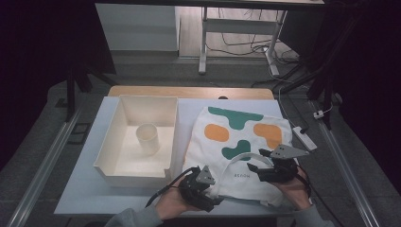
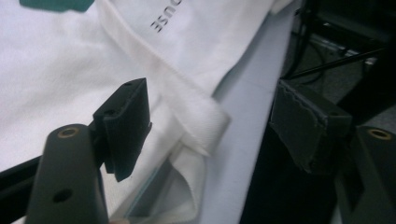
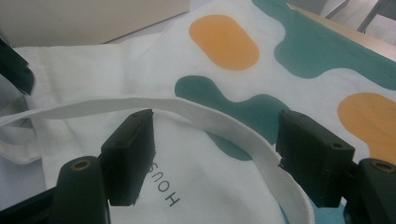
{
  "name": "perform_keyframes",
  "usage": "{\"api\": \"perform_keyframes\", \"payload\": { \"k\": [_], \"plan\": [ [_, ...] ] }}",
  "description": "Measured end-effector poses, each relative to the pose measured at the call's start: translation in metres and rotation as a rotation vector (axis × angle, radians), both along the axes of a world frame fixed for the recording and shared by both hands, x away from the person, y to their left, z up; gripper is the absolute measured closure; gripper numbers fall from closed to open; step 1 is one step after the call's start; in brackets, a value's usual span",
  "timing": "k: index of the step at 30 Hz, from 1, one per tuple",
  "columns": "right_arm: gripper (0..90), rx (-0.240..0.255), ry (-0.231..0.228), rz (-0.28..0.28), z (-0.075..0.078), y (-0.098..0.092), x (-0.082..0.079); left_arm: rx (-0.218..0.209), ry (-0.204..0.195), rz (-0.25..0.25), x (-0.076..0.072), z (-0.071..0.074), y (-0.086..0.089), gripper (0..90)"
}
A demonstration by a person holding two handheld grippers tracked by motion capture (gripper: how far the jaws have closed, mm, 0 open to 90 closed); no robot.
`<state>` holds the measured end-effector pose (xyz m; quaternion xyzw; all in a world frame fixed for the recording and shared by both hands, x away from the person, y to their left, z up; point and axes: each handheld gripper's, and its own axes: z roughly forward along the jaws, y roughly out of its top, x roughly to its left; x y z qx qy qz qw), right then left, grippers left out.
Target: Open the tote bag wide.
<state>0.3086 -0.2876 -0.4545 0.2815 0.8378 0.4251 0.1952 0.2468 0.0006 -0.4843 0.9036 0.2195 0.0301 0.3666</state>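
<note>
One white cloth tote bag (image 1: 239,142) lies on the counter (image 1: 85,184), printed with two orange patches and three teal ones, and one strap (image 3: 219,123) arches over it. At nine o'clock from the bag stands one cream tray (image 1: 118,142) with one cream cup (image 1: 147,138) inside. At six o'clock, two hands hold two grippers: one left gripper (image 1: 201,187) and one right gripper (image 1: 274,165).

The white tote bag (image 3: 196,186) carries dark printed lettering near its open edge. In the right gripper view, upside down, it reads "HOUS", the rest hidden behind a jaw. The left gripper view shows "USE", the start cropped.
</note>
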Motion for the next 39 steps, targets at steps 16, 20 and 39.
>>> {"api": "perform_keyframes", "payload": {
  "k": [16, 20, 39],
  "plan": [
    [28.4, -0.014, -0.001, 0.008, 0.001, 0.002, -0.003, -0.029, 0.028, -0.01, 0.01, -0.003, 0.006, 81.9],
    [28.8, -0.018, 0.0, 0.003, 0.001, 0.003, -0.004, -0.07, 0.001, 0.0, 0.011, 0.012, 0.011, 82.7],
    [31.2, 0.049, -0.037, 0.113, 0.037, 0.022, -0.026, -0.172, -0.113, 0.054, 0.033, 0.082, 0.032, 82.7]
  ]
}}
